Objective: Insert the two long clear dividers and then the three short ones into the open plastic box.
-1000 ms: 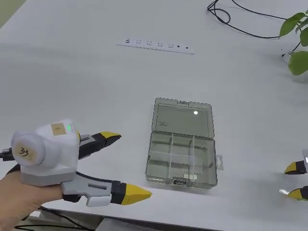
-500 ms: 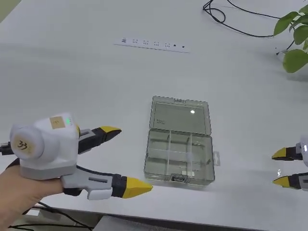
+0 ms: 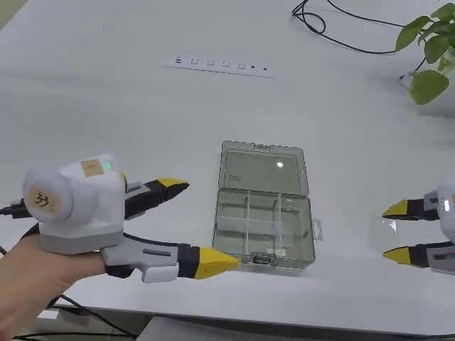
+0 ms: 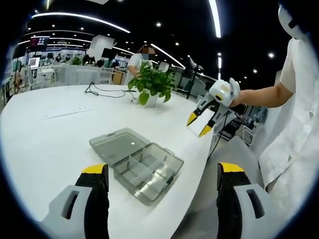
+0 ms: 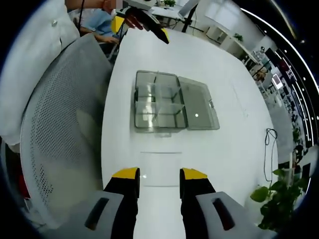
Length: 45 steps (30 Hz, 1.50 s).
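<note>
the open plastic box (image 3: 291,261) sits mid-counter (image 3: 142,106), smoky translucent grey with its lid (image 3: 263,167) flat behind. seated dividers (image 3: 250,206) cross its base; how many, i cannot tell. a thin, clear loose divider (image 5: 160,169) lies flat just ahead of the right claw (image 3: 386,233), which is apart and empty. the left claw (image 3: 210,223) is spread wide and empty. likely next: pinch that slick strip by an edge.

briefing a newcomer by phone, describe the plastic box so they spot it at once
On the white table, look near the front edge, well short of the white power strip. The box is smoky clear plastic, lid lying open behind it, inside split into compartments.
</note>
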{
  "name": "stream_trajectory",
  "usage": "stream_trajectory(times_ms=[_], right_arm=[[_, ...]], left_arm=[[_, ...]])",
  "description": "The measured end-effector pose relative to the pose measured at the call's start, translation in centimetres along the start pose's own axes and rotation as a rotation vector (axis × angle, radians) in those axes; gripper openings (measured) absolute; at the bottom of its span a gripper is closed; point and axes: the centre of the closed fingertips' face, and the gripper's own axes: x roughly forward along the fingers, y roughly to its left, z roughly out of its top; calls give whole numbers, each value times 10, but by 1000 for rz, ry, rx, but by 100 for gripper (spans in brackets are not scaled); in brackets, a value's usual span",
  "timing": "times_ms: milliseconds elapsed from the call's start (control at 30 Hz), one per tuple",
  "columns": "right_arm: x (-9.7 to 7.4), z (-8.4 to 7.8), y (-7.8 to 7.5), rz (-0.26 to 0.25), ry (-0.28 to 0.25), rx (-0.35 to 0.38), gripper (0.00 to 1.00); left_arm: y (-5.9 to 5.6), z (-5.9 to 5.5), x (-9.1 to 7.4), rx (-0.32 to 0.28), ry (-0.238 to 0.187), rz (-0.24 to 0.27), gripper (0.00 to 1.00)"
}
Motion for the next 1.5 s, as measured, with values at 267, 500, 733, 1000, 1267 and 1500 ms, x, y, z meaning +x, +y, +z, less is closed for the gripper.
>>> stream_trajectory(times_ms=[267, 500, 733, 1000, 1267, 1500], right_arm=[[-10, 39, 0, -46, -29, -31, 32], [-16, 67, 2, -83, -38, -72, 32], [-21, 93, 6, -109, -58, -105, 32], [-28, 117, 9, -117, -96, -111, 32], [-31, 132, 14, -117, -119, -125, 32], [-32, 136, 17, -115, -122, -135, 32]], left_arm=[[-12, 19, 11, -83, -29, -14, 81], [-29, 38, 24, -204, -68, -59, 65], [-45, 44, 40, -342, -71, -101, 58], [-58, 40, 56, -437, -51, -139, 43], [-68, 37, 68, -493, -44, -173, 26], [-71, 36, 70, -513, -42, -192, 14]])
